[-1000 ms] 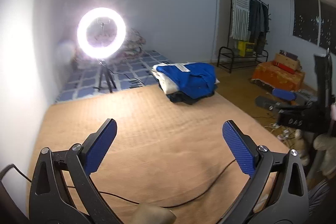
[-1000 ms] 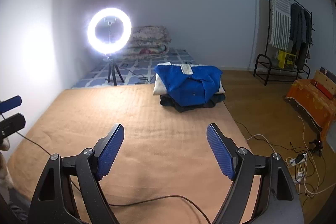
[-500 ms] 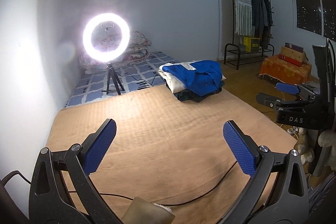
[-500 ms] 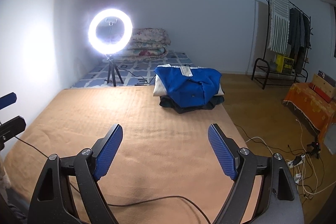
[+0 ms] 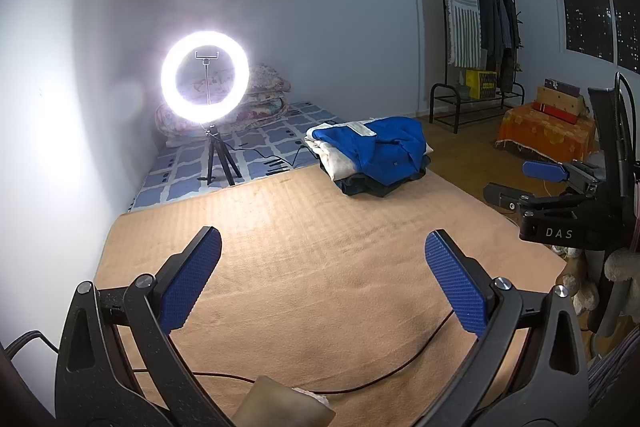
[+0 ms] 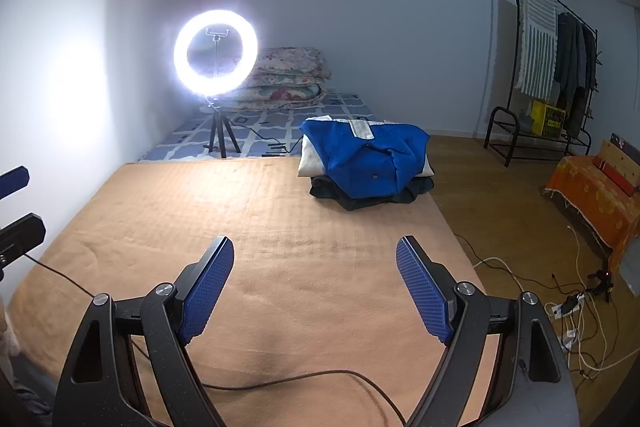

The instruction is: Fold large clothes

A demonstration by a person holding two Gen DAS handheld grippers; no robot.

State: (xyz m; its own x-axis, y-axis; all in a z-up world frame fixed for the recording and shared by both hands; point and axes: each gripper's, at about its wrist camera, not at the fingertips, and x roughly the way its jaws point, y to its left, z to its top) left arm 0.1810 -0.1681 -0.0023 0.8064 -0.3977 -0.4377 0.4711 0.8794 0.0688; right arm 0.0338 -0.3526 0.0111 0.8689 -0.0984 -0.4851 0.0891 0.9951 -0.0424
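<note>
A stack of folded clothes with a blue garment [image 5: 380, 151] on top sits at the far right corner of the tan blanket [image 5: 320, 259]; the blue garment [image 6: 368, 163] also shows in the right wrist view, above a white and a dark piece. My left gripper [image 5: 322, 279] is open and empty over the near part of the blanket. My right gripper [image 6: 316, 285] is open and empty over the blanket [image 6: 280, 227], and it also shows at the right edge of the left wrist view [image 5: 520, 183]. Both are far from the stack.
A lit ring light on a tripod [image 6: 216, 55] stands beyond the blanket on a blue patterned mat [image 6: 256, 135] with folded quilts [image 6: 288, 75]. A clothes rack [image 6: 552, 67] and an orange-covered box [image 6: 596, 195] stand right. A black cable [image 6: 320, 375] crosses the near blanket. Cables [image 6: 576, 307] lie on the wooden floor.
The left wrist view has tilted and turned a little, so the stack and the ring light sit further right and lower. The right gripper has barely moved. Both jaws stay open.
</note>
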